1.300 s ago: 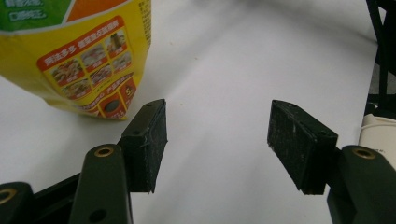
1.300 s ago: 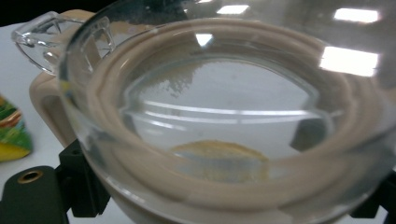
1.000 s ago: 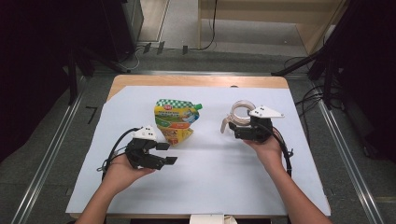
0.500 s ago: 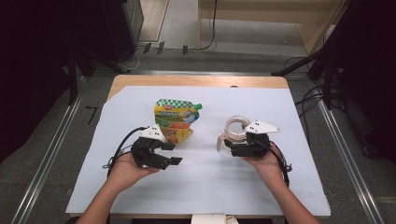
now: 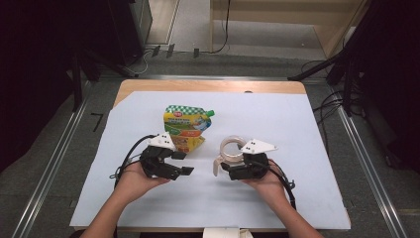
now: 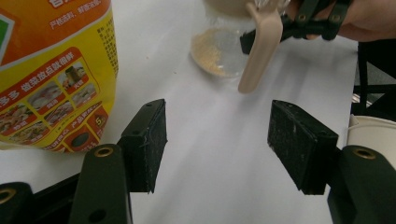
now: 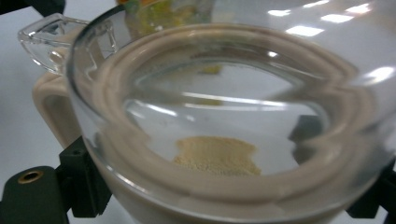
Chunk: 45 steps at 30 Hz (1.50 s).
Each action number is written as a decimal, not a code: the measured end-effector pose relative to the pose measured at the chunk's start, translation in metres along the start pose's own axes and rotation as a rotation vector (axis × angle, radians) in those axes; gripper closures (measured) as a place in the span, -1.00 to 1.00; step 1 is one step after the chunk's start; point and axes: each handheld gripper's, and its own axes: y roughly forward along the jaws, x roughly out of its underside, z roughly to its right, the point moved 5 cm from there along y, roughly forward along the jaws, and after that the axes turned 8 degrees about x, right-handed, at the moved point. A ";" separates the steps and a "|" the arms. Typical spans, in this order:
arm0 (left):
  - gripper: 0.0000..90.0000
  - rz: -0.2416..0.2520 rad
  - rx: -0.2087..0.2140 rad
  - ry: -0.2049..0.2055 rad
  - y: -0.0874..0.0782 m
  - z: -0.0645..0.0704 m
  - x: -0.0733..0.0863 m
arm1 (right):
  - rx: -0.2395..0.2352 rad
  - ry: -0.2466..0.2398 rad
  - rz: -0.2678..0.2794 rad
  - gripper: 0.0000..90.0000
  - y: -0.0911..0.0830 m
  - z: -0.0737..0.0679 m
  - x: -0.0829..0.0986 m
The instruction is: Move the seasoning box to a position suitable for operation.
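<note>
Nearest the person, left tongs [image 5: 184, 163] rest low over the white sheet [image 5: 297, 129] on the bench [image 5: 148, 85], jaws spread wide with nothing between them; in the left gripper view bare sheet runs between the two black pads [image 6: 148, 142]. Right tongs [image 5: 225, 167] pinch a clear glass jug [image 5: 232, 148] by its side, jaws pressed onto the wall and beige collar; grip point is partly hidden by the glass in the right gripper view, so how deep the bite goes is hard to tell. Jug [image 7: 224, 121] sits right of centre on the sheet, base apparently down or just off it, mouth up. A little heap of tan powder [image 7: 217, 156] lies on its bottom. Beige handle [image 5: 217, 166] hangs toward the person and the left tongs; the clear spout lip [image 7: 51, 35] points toward the pouch. Long axis: roughly vertical, mouth to base, tilted slightly if at all. Farther off, yellow pouch [image 5: 185, 128] lies flat, green-checked top and cap [image 5: 211, 113] away from the person, long axis running near to far, just beyond the left tongs. Risks, as judged: smooth glass may slip or twist in a side pinch, tipping powder out; a hard squeeze could stress the rim; left tongs reaching for the pouch could knock the handle; the limp pouch may sag and spill if lifted by one corner.
</note>
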 end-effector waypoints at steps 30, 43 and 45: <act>0.21 -0.010 0.066 0.024 0.015 0.010 -0.005 | -0.047 0.072 -0.052 -0.72 -0.041 -0.010 0.002; 0.17 0.014 0.042 0.044 0.027 0.006 -0.011 | -0.030 0.040 -0.026 -0.23 -0.076 0.006 0.001; 0.19 -0.018 0.097 -0.006 0.031 0.003 -0.011 | -0.029 0.028 -0.028 -0.13 -0.076 0.006 0.001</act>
